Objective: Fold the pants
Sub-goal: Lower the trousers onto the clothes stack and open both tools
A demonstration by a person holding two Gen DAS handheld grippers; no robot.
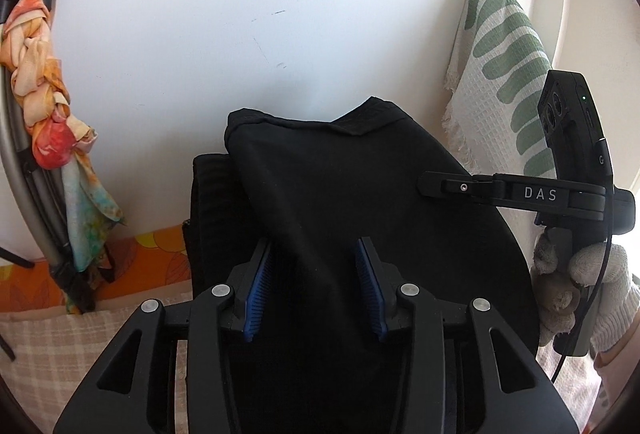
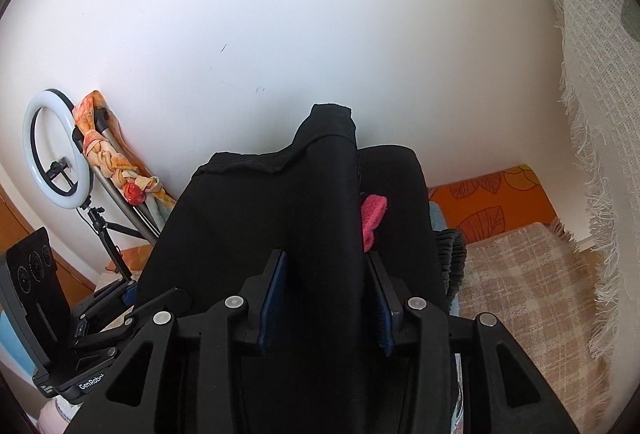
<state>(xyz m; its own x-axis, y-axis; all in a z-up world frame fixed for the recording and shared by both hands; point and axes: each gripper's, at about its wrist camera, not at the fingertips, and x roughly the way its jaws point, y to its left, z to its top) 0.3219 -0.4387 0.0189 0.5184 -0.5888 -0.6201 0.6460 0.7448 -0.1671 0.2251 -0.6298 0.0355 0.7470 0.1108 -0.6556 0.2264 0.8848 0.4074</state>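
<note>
The black pants (image 1: 344, 186) are lifted up in front of a white wall, bunched and draped over both grippers. My left gripper (image 1: 316, 290) has its blue pads on either side of a thick fold of the black fabric and holds it. My right gripper (image 2: 326, 298) likewise clamps a fold of the pants (image 2: 280, 210); a pink tag or lining (image 2: 373, 216) shows in a gap of the cloth. The right gripper's body, held in a white-gloved hand (image 1: 592, 274), shows at the right of the left wrist view. The lower part of the pants is hidden.
A checked beige cloth (image 2: 528, 282) covers the surface below, with an orange leaf-print cover (image 2: 492, 206) behind it. A white and green fringed towel (image 1: 500, 74) hangs at the right. A ring light on a tripod (image 2: 56, 162) and a knotted orange scarf (image 1: 40, 74) stand at the left.
</note>
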